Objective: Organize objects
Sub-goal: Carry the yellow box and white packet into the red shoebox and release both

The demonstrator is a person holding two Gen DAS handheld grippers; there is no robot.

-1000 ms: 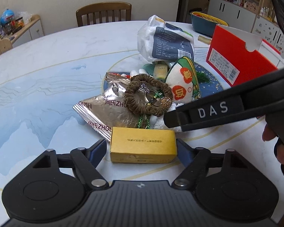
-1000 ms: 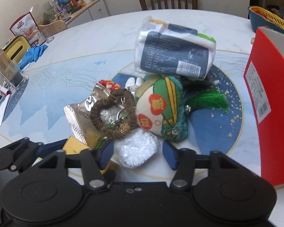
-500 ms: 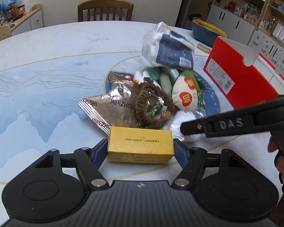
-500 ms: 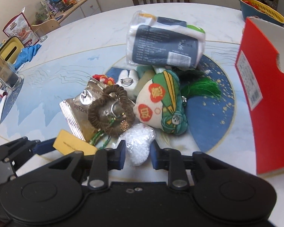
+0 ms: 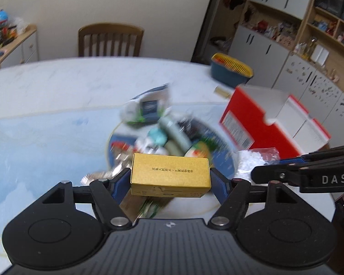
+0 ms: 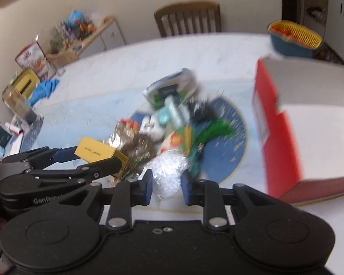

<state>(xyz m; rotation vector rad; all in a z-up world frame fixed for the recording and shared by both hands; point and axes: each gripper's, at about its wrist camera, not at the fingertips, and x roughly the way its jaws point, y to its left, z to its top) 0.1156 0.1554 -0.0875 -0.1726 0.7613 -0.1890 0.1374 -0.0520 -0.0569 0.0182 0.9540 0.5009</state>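
Observation:
My left gripper (image 5: 170, 178) is shut on a yellow cardboard box (image 5: 170, 174) and holds it above the table. That box also shows in the right wrist view (image 6: 98, 152). My right gripper (image 6: 166, 183) is shut on a clear bag of white beads (image 6: 169, 169), lifted off the table; the bag shows in the left wrist view (image 5: 255, 158). Below lies a blurred pile (image 5: 162, 133): a white packet, a silver snack bag, a brown bead bracelet, a green plush pouch. An open red box (image 6: 309, 123) with a white inside stands at the right.
A blue and yellow basket (image 5: 231, 71) sits at the table's far right edge. A wooden chair (image 5: 110, 39) stands behind the table. A glass jar (image 6: 18, 105), blue cloth and small boxes lie at the table's left side.
Both grippers have risen off the table with their loads. The right gripper closed on the bead bag and lifted it. The views now tilt up and the pile looks smaller and blurred.

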